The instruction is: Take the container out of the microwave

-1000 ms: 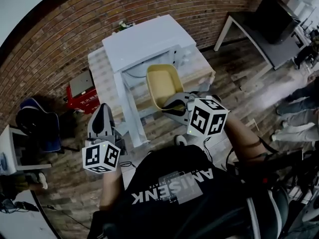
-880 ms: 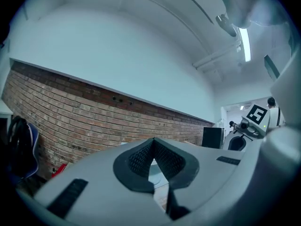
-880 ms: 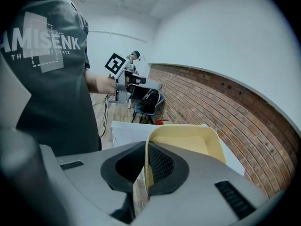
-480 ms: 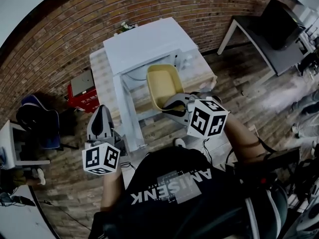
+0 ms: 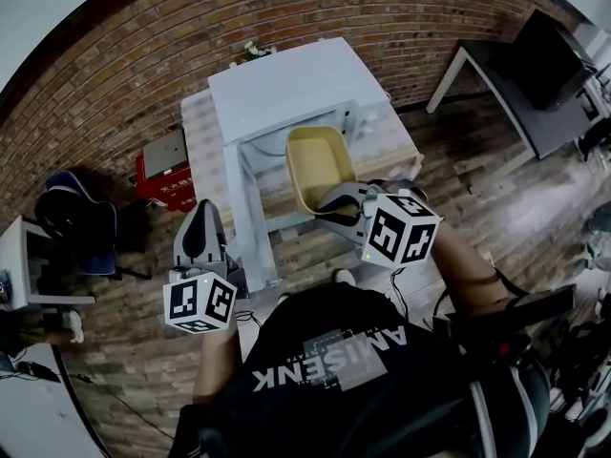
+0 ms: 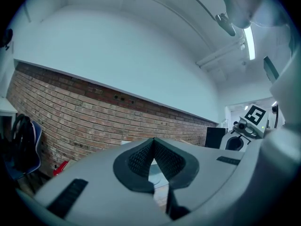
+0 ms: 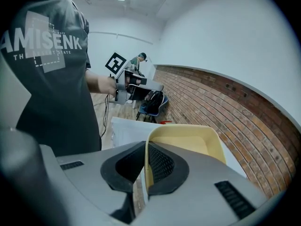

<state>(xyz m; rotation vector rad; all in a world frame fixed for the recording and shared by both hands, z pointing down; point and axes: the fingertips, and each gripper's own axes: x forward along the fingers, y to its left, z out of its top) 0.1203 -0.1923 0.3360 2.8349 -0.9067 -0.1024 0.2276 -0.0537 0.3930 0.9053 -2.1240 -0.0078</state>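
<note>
Container (image 5: 320,165), yellow, shallow and open-topped, sits out front of the microwave (image 5: 286,84). Its far end is just at the cavity mouth and its near end is toward the person; it looks empty. It's carried by the near rim only, so it juts out from the right gripper (image 5: 332,198). That's prob. why this gripper tips downward w/ the container roughly level: from the front, a rim pinch is the one hold a low wall offers. Right gripper view shows jaws nearly together, pads (image 7: 162,164) clamped on the thin yellow wall, one inside, one outside, no gap seen. Microwave door (image 5: 250,222) hangs open at left, out of the container's path. Left gripper (image 5: 202,216) is beside that door, pointing level, touching nothing. Its own view shows pads (image 6: 141,157) meeting at the tips w/ nothing between: closed, empty, likely just held clear. Task judged nearly done: container approx free of the cavity, not yet set down on the table (image 5: 391,146).
</note>
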